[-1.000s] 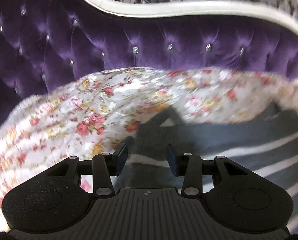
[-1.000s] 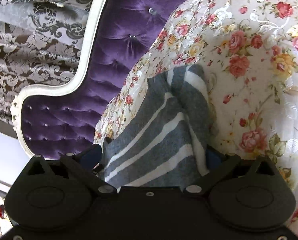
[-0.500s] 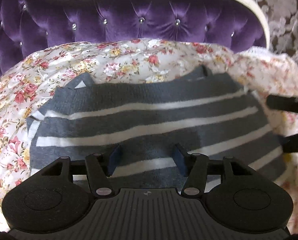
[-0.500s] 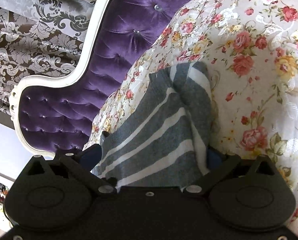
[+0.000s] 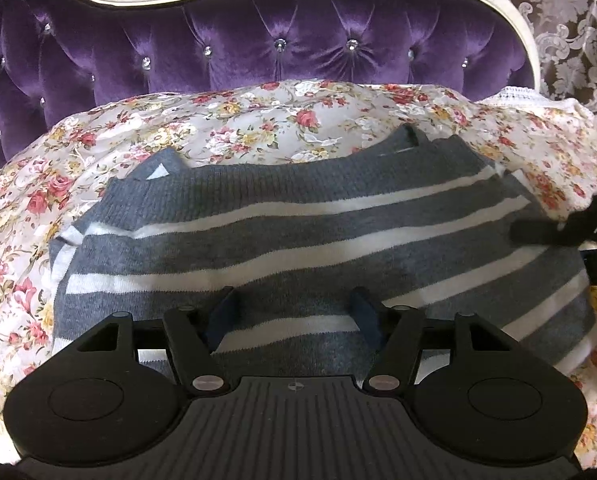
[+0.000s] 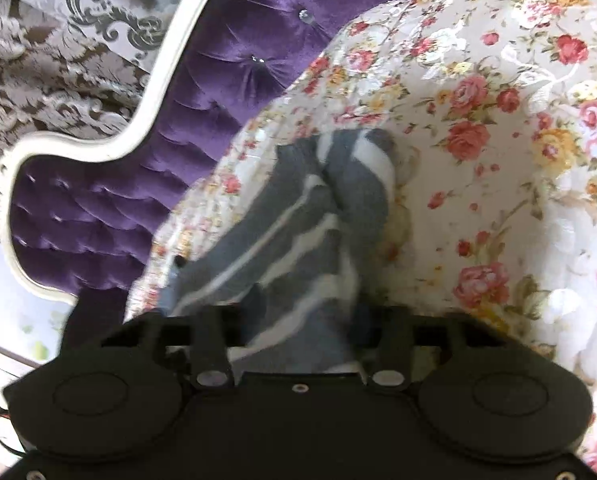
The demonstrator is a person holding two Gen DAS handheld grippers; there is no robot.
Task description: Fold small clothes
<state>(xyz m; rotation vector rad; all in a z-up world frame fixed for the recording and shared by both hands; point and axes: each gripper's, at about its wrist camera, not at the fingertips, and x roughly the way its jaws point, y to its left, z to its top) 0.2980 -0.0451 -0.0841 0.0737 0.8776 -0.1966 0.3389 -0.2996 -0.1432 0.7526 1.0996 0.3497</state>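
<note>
Striped sweater (image 5: 306, 240) sprawled on the floral bedspread (image 5: 258, 120), left claw (image 5: 294, 312) gaping over it, right claw (image 6: 310, 316) pinching its edge.

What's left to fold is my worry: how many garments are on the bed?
1. The grey striped garment lies spread on the floral bedspread in front of the purple headboard, its right end bunched in the right gripper. Others may lie outside both views.

Floral bedspread (image 5: 306, 120) over a bed (purple tufted headboard (image 5: 258, 52) behind); directly on it, 1 grey-and-white striped garment (image 5: 298, 240), spread flat.
</note>
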